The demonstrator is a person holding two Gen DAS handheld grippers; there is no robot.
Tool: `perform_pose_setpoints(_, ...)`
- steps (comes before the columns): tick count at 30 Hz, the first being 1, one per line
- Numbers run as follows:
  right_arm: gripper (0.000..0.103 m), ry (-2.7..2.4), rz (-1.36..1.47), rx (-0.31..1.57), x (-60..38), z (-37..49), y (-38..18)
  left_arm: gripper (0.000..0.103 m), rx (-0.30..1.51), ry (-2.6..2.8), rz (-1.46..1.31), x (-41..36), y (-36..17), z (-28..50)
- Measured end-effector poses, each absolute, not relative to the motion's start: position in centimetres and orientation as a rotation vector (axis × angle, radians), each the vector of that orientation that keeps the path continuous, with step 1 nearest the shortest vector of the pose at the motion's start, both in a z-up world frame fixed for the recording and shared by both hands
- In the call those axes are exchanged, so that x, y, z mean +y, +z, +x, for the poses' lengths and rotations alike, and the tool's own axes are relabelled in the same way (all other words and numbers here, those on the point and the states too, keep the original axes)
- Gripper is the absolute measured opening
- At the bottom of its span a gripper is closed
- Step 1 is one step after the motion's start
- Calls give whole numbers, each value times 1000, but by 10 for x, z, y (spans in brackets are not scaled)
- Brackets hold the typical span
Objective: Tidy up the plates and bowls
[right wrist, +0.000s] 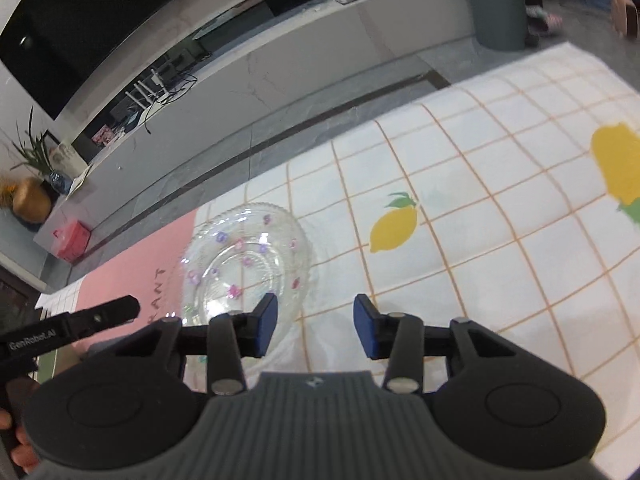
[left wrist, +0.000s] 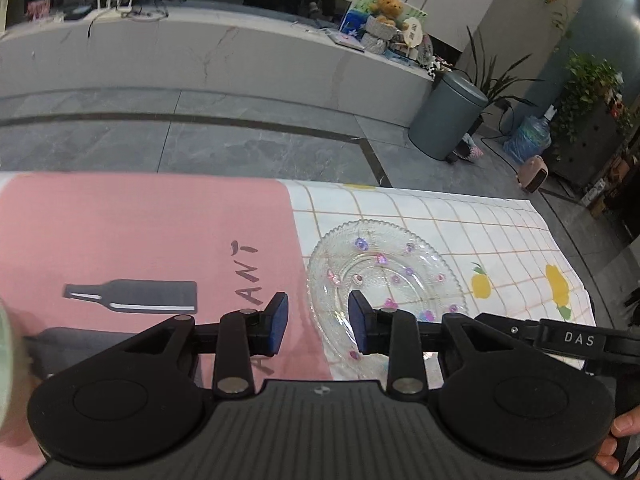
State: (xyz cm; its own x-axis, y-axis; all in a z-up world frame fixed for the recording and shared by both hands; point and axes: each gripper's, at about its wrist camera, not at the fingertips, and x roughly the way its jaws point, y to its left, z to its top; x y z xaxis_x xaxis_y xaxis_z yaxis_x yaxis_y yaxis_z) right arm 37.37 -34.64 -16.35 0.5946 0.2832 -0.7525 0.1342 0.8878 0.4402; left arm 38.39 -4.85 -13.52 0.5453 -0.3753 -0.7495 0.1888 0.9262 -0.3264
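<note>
Clear glass plate point(left wrist: 386, 280), beaded rim, pink and purple flower dots. Beside plate: pink mat point(left wrist: 140, 232), dark grey bottle print; white cloth point(right wrist: 480, 200), orange grid, yellow lemons. Hand-held gripper pads point(left wrist: 280, 320) blue, bodies black.

"DAS" is read on the right tool's arm point(left wrist: 579, 338), "GenRobot.AI" on the left tool's arm point(right wrist: 32, 345), and partly hidden letters "ANT" on the pink mat point(left wrist: 160, 240).

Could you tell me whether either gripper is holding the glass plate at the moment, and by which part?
Nothing is held. The left gripper and right gripper are both open above the clear, flower-dotted glass plate, neither clamping its rim.
</note>
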Motion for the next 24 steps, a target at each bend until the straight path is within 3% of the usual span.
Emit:
perform_pose_setpoints(9, 35, 113, 546, 925, -353, 384, -176, 37, 953, -327, -233, -55, -157, 396)
perform_pose_setpoints(15, 18, 138, 533, 910, -345, 384, -180, 16, 965, -331, -270, -53, -160, 401)
perform_pose_setpoints(19, 9, 158, 551, 904, -343, 384, -183, 15, 959, -328, -265, -54, -160, 402)
perform_pose_setpoints(24, 8, 164, 550, 892, -341, 381, -185, 13, 952, -330, -270, -54, -159, 400)
